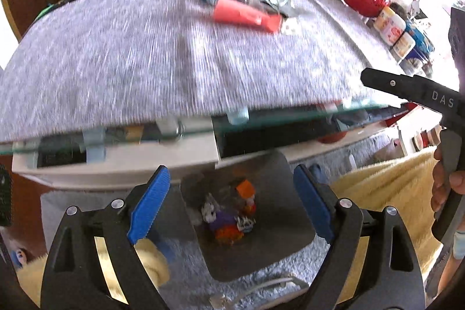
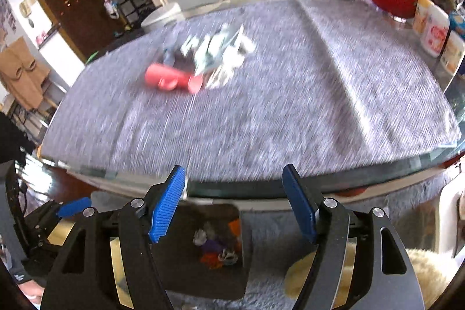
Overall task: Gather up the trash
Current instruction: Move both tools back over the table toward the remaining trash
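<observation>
Both grippers, left (image 1: 231,204) and right (image 2: 234,204), gape empty above a grey bin (image 1: 296,246) of blurred scraps. "DAS" marks the right tool. Trash pile (image 2: 200,63), smeared, lies on the table (image 2: 261,121).

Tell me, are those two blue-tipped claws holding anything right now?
No, nothing is held. The left gripper and the right gripper both stand open and empty above the grey bin of trash; more trash lies on the table.

Grey mat (image 1: 116,54) mostly free; trash pile (image 1: 247,7) far side, tubs (image 2: 436,31) along rt edge.
</observation>
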Motion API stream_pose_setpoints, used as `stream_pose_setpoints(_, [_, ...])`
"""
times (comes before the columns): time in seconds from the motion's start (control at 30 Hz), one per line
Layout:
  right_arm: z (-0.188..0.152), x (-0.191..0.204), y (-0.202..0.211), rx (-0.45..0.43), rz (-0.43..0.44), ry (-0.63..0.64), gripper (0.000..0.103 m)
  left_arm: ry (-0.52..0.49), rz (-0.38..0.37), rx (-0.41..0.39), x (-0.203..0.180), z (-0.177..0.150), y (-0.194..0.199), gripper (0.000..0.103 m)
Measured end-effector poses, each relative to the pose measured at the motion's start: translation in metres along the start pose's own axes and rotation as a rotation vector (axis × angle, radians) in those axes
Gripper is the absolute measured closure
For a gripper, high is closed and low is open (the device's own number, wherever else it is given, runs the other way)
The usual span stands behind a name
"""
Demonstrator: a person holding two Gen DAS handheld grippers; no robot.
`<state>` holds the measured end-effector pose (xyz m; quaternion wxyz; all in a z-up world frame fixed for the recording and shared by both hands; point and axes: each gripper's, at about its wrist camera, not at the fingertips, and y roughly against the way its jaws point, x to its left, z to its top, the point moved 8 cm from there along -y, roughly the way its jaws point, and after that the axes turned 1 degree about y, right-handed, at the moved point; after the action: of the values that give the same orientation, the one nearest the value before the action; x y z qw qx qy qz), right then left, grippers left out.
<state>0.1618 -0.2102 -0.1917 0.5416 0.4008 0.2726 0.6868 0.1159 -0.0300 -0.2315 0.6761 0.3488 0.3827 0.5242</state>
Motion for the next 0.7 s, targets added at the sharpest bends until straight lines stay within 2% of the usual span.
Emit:
stream_pose_setpoints(0.17, [0.030,-0.006,-0.004,-0.020,-0.008,-0.004,0.032,-0.015,0.000,-0.019,-0.004,0.032,-0.005,0.021])
stream_pose_setpoints(0.27, [0.047,-0.006,-0.011,-0.022,0.001,-0.007,0.032,-0.031,0.001,-0.028,-0.007,0.051,-0.009,0.016])
stream_pose_setpoints(0.7, [0.104,0.014,-0.073,0.023,0.010,0.034,0.032,-0.047,-0.003,-0.022,-0.009,0.106,-0.047,0.011])
